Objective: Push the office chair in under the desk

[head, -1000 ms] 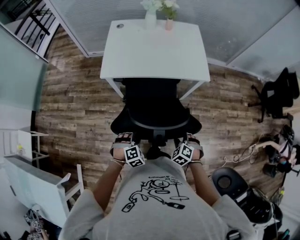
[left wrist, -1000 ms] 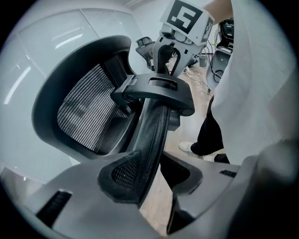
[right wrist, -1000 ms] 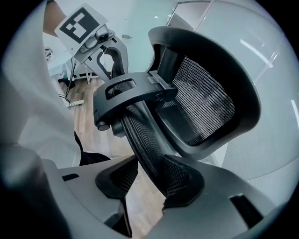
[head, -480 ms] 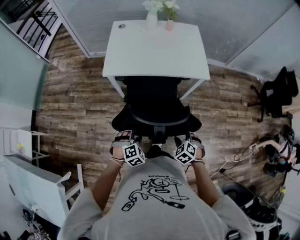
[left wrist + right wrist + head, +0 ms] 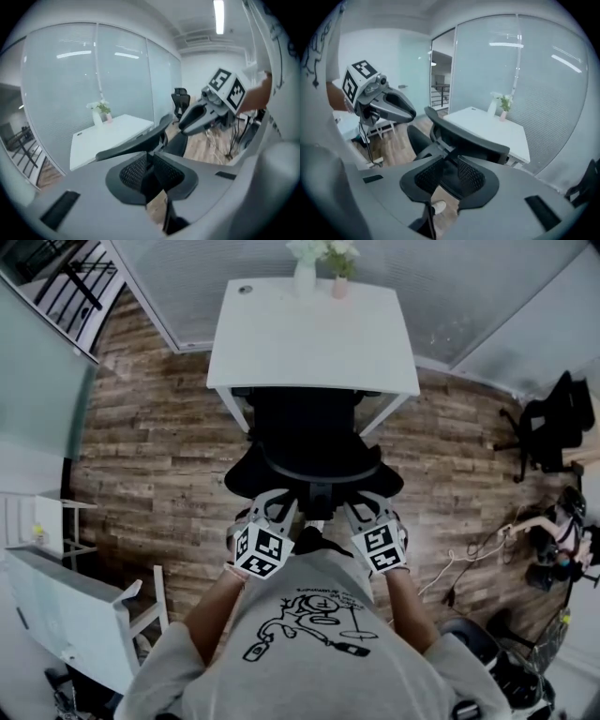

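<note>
The black office chair (image 5: 309, 442) stands with its seat partly under the white desk (image 5: 314, 338), its back toward me. My left gripper (image 5: 278, 502) and right gripper (image 5: 354, 510) point forward at the lower rim of the chair back, one on each side of its spine. Both pairs of jaws are closing, and a gap still shows between the pads. In the left gripper view the chair back (image 5: 136, 147) lies beyond the left gripper (image 5: 151, 171). In the right gripper view the chair back (image 5: 468, 140) is just past the right gripper (image 5: 447, 171). Nothing is pressed between either pair.
Two small vases with flowers (image 5: 302, 273) stand at the desk's far edge against a glass wall. Another black chair (image 5: 553, 427) and cables (image 5: 469, 559) are at the right. White furniture (image 5: 75, 615) stands at the left, and dark equipment (image 5: 506, 662) at the bottom right.
Both grippers have tilted up and reached forward toward the chair back, so their fingers now show from above. The chair and desk have barely shifted.
</note>
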A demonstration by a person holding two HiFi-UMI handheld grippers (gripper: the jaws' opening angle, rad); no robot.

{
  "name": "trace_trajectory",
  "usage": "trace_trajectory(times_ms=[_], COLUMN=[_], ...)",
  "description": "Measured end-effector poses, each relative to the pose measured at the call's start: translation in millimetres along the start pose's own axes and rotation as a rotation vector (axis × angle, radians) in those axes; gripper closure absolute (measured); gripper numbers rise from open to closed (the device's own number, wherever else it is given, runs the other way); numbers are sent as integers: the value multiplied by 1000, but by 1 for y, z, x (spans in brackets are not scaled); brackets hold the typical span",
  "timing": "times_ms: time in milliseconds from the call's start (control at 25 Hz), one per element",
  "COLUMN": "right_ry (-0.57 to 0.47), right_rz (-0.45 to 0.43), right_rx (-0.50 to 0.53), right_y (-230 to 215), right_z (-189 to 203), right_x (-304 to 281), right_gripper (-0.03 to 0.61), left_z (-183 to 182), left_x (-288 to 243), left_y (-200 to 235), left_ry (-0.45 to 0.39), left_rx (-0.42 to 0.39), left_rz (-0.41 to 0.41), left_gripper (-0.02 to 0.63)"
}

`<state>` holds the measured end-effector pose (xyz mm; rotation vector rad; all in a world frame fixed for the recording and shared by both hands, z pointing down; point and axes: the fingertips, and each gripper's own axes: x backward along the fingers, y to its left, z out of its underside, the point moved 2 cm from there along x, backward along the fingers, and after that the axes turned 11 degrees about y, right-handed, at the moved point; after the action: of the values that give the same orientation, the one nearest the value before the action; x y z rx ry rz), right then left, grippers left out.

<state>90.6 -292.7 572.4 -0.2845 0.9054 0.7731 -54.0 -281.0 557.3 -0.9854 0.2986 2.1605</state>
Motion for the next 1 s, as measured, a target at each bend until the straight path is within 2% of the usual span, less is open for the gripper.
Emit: trace_trajectory(times_ms=[200, 480, 600, 720, 1000], right_ry=[-178, -346, -399, -444, -453], right_rz=[-75, -159, -177, -158, -145], right_rx=[-130, -194, -201, -190, -177], right_y=[10, 24, 31, 35, 39], right_z=[-49, -98, -115, -125, -127], right_x=[37, 83, 102, 116, 121], right_gripper=[491, 518, 529, 541, 543], left_z=[-45, -85, -97, -109, -112], left_x=[41, 89, 103, 113, 120], left_y=[6, 6, 7, 6, 5], left_ry=[-185, -413, -451, -472, -488], left_rx=[175, 365, 385, 392, 398], left_rz=[54, 181, 191, 202, 205], left_gripper=[595, 611, 612, 612, 612])
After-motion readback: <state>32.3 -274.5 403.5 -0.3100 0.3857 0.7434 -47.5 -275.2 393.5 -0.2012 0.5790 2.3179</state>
